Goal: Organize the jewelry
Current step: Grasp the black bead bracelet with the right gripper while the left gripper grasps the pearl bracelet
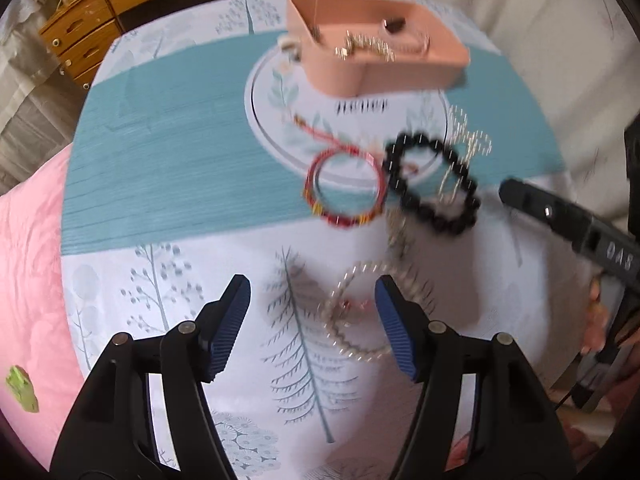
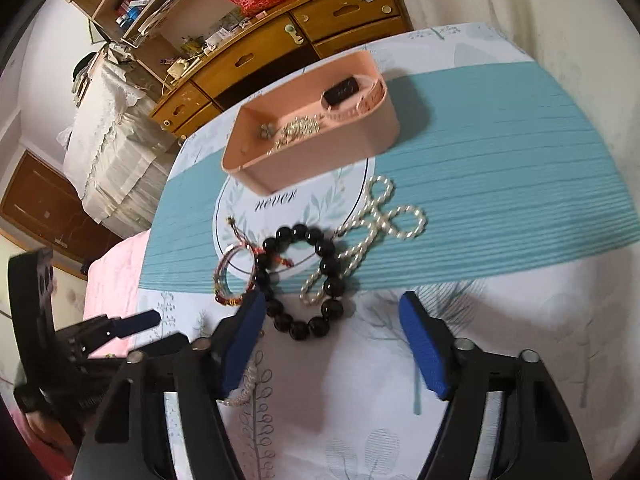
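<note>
Both tools were held with jaws apart and nothing between them. The left gripper [image 1: 312, 320] was poised low over a small pearl bracelet [image 1: 360, 312] lying on the near part of the tablecloth [image 1: 160, 184], so the step in hand was judged to be the picking up of that bracelet. The right gripper [image 2: 332, 344] was held above the near edge of the black bead bracelet [image 2: 304, 280].

Farther off, the pink tray [image 2: 276, 176] was seen to hold a chain and a watch already, while a red woven bracelet [image 1: 344, 188] and a long pearl strand [image 2: 368, 228] lay loose beside the black beads, touching or overlapping them.

The next move was judged to call for a lowering and closing on the near bracelet, then a carry to the far tray.

The word "never" [image 2: 276, 200] could be read on the cloth; markings on the other tool were too blurred.
</note>
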